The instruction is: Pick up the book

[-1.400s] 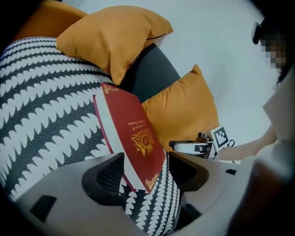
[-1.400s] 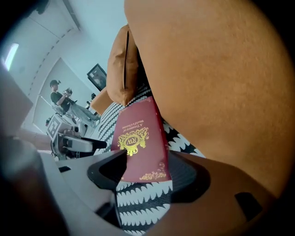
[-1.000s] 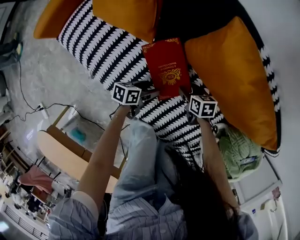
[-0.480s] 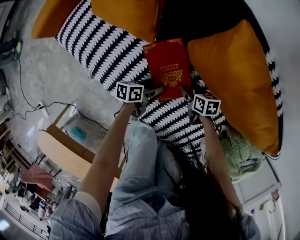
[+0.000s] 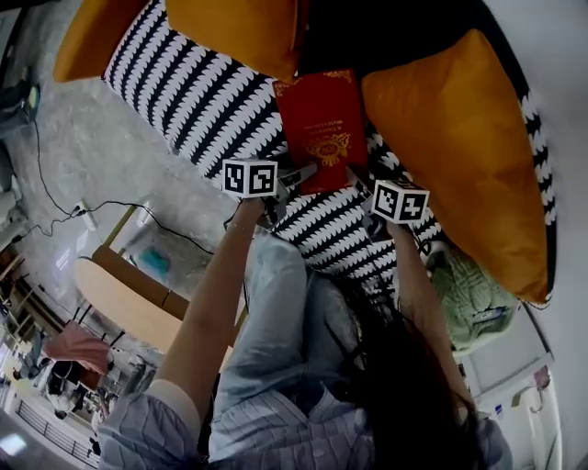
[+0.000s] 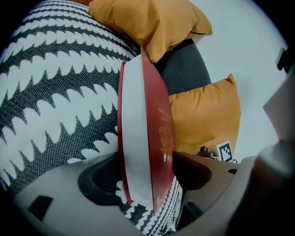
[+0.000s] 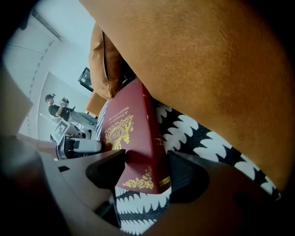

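At the far left, pale grey speckled floor [image 5: 83, 138] runs beside the seat's edge. The seat wears a black-and-white zigzag woven cover [image 5: 197, 92], coarse in weave and gently bulging.

The left gripper [image 5: 299, 174] [image 6: 145, 175] grips the near left corner of the dark red hardback book [image 5: 322, 124] [image 6: 154, 120]. In the left gripper view its jaws pinch the book across its thickness, one against each cover, and the smooth white page block faces the camera between them.

The book lies in the middle of the seat, its front cover up, with a gold crest and gold lettering on a glossy surface. Its far edge reaches the dark seat back [image 5: 386, 37], tucked under the small orange velvety cushion [image 5: 239, 27]. Whether that far end rests on the cover cannot be told.

The right gripper [image 5: 358, 184] [image 7: 143, 173] has the near right corner of the book [image 7: 129, 133]. Its jaws are clamped on that corner at the gold scrollwork, and zigzag fabric shows below.

Just beside the book's right edge swells the large orange plump cushion [image 5: 459, 138] [image 7: 207, 55], leaving little room on that side. The near side, towards the person's sleeves, lies open. Further right sits a crumpled green fabric bundle [image 5: 469, 298], off the seat's edge.
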{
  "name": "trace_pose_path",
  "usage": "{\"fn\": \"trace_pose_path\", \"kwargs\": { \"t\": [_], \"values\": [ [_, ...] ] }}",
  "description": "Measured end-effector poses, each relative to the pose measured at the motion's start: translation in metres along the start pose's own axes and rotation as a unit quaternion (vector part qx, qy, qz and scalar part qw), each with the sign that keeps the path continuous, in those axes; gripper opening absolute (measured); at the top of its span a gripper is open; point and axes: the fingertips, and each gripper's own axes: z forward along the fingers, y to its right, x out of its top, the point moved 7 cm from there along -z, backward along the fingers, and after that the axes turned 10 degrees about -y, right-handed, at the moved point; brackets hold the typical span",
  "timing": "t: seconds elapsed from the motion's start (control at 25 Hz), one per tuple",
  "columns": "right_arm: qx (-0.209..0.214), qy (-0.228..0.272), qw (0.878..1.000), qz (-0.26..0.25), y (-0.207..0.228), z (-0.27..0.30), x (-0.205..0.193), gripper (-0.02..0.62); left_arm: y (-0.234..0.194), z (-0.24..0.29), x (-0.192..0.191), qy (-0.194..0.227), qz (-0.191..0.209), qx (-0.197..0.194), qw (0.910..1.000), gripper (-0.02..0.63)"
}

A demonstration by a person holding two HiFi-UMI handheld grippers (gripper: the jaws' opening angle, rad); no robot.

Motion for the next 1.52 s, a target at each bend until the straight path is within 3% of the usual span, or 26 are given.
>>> {"fn": "trace_pose_path", "kwargs": {
  "t": [0.16, 0.32, 0.52, 0.72, 1.0, 1.52],
  "values": [
    [-0.004, 0.002, 1.0, -0.013, -0.006, -0.007, -0.005, 0.287, 0.002, -0.005, 0.0, -0.001, -0.003, 0.01, 0.9999, 0.344],
    [0.014, 0.004, 0.999, -0.029, -0.01, -0.013, -0.011, 0.268, 0.005, -0.006, -0.007, 0.004, 0.02, 0.025, 0.9995, 0.329],
    [0.024, 0.001, 0.999, -0.025, -0.025, -0.022, -0.014, 0.259, 0.005, -0.026, -0.009, 0.034, 0.027, 0.042, 0.9982, 0.324],
    [0.036, 0.007, 0.999, -0.009, -0.032, -0.047, -0.029, 0.256, 0.032, -0.036, -0.023, 0.069, 0.018, 0.026, 0.9971, 0.324],
    [0.041, 0.008, 0.999, -0.017, -0.051, -0.064, -0.055, 0.255, 0.048, -0.049, -0.053, 0.077, 0.021, 0.015, 0.9967, 0.324],
    [0.04, 0.049, 0.996, -0.055, -0.103, -0.128, -0.048, 0.253, 0.107, -0.102, -0.056, 0.147, 0.059, 0.002, 0.9874, 0.324]
  ]
}}
